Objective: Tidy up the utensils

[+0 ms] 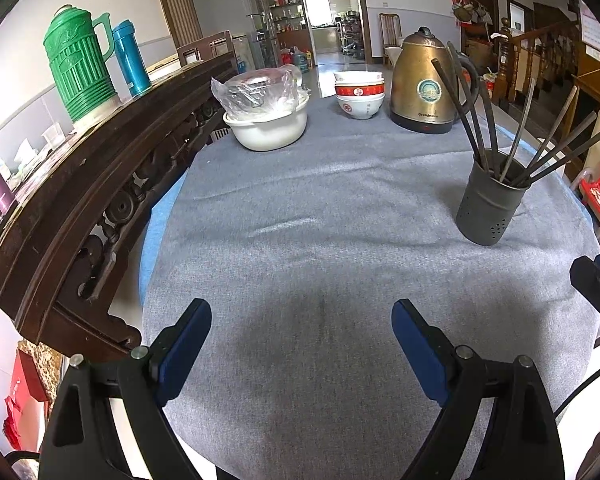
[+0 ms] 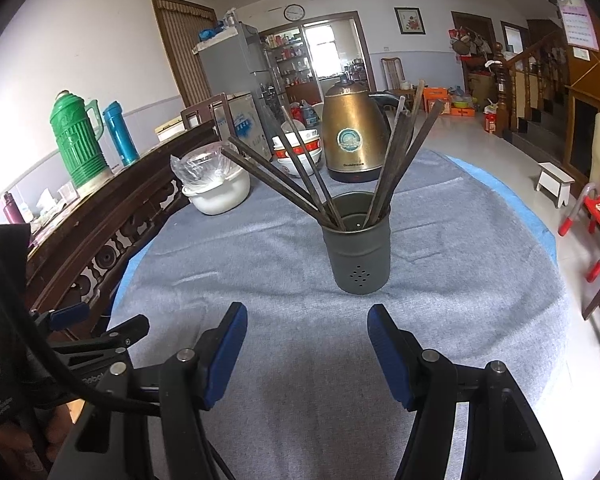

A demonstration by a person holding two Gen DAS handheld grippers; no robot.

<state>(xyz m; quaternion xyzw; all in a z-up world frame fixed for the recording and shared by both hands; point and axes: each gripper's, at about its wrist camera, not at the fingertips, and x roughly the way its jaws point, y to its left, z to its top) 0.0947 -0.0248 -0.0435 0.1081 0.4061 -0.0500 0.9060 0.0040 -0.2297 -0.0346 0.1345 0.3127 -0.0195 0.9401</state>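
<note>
Both grippers (image 1: 302,320) (image 2: 307,322) gape, empty — chopsticks (image 2: 300,168) in holder (image 2: 358,258).

This is a lived-in home, a dining room opening onto a kitchen. The cloth-covered surface (image 2: 460,280) carries a brass-coloured electric kettle (image 2: 350,136) at 12 o'clock, stacked rice bowls (image 1: 359,94) beside it and a white basin (image 1: 266,128) at 11 o'clock, while a green thermos (image 1: 78,66) and blue flask (image 1: 130,58) stand on carved dark wood at 10 o'clock. Beyond are a refrigerator (image 2: 236,60), a wall clock (image 2: 294,12), a framed picture (image 2: 409,21), pantry shelves through the doorway, and a wooden staircase (image 2: 540,80) at 2 o'clock.
</note>
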